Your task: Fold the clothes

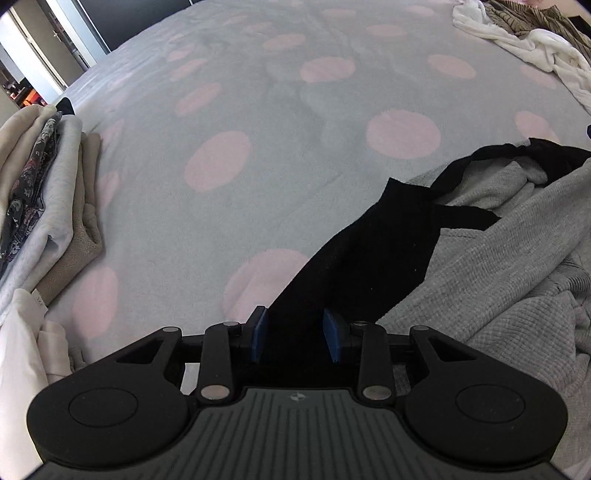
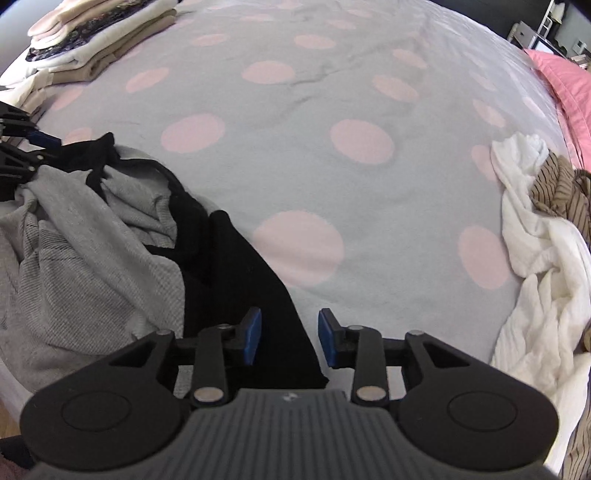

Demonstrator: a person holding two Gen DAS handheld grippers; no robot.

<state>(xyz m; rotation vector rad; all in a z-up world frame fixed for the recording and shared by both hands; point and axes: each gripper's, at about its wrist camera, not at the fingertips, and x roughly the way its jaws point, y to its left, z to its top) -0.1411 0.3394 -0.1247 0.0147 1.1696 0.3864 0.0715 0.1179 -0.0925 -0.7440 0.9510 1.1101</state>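
A black garment lies crumpled together with a grey knit garment on the grey bedspread with pink dots. My left gripper points down over one end of the black cloth. Its blue pads stand apart, with the cloth lying in the gap and not pinched. In the right wrist view the same black garment and grey knit lie at the left. My right gripper is open over the black cloth's other end, with the cloth under its left pad and bedspread showing beside the right pad. The left gripper shows at the far left edge.
A stack of folded clothes sits at the bed's left side, also visible in the right wrist view as the folded stack. A heap of white cloth and a brown striped garment lies at the right. A pink pillow is far right.
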